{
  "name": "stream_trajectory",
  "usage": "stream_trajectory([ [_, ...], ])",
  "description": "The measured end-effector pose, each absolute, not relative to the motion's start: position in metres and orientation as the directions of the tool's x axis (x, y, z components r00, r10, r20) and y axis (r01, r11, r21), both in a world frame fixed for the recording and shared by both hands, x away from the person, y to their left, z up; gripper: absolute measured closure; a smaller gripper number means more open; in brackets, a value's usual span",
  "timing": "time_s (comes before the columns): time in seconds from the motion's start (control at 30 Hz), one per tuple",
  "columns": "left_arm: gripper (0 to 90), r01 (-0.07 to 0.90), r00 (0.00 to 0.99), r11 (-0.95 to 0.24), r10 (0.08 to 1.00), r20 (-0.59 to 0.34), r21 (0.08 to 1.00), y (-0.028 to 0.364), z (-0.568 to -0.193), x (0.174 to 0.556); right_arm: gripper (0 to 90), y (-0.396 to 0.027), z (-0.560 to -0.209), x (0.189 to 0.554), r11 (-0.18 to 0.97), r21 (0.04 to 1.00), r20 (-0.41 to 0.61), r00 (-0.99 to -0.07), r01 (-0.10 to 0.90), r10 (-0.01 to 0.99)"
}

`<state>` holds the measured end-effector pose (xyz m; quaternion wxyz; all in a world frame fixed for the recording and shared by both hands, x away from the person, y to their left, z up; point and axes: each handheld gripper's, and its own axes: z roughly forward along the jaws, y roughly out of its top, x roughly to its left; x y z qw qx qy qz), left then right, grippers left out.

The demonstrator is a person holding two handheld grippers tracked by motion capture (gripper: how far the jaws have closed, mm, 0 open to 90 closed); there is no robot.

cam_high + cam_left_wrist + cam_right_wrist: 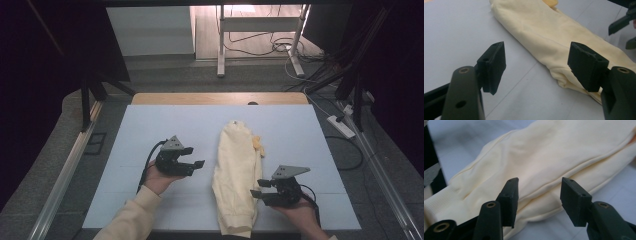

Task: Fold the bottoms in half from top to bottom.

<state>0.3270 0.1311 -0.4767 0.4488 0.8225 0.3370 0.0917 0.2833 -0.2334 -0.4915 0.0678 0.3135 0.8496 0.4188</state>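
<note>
A cream-yellow garment (237, 175) lies folded into a long strip down the middle of the white table, its ribbed hem at the near edge. In the left gripper view the garment (554, 37) runs across ahead of the jaws. My left gripper (198, 164) hovers to its left, open, with only bare table between the fingers (494, 66). My right gripper (256, 189) stands at the strip's right edge, open. In the right gripper view the garment (549, 157) lies just beyond the gripper (537, 200), with no cloth between its pads.
The white table top (150, 130) has a wooden strip along its far edge. Metal rails run down both sides. A power strip (341, 126) and cables lie on the floor at the right. The other gripper's jaws (621, 23) show in the left gripper view.
</note>
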Motion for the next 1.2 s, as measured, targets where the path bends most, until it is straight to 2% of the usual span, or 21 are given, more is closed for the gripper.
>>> stream_trajectory([
  [0.1,30.6,0.476,0.753,-0.373,0.641,-0.15,0.796,0.127,-0.478,0.331,46.9,-0.232,-0.491,0.292,0.458,0.764,0.114,-0.792,0.455,0.599],
  [0.43,30.4,0.486,0.755,-0.385,0.637,-0.156,0.785,0.116,-0.482,0.341,44.4,-0.237,-0.49,0.31,0.395,0.789,0.133,-0.759,0.47,0.637],
  [1.2,29.7,0.506,0.751,-0.382,0.635,-0.177,0.773,0.094,-0.484,0.376,42.8,-0.231,-0.484,0.349,0.36,0.807,0.116,-0.724,0.468,0.679],
])
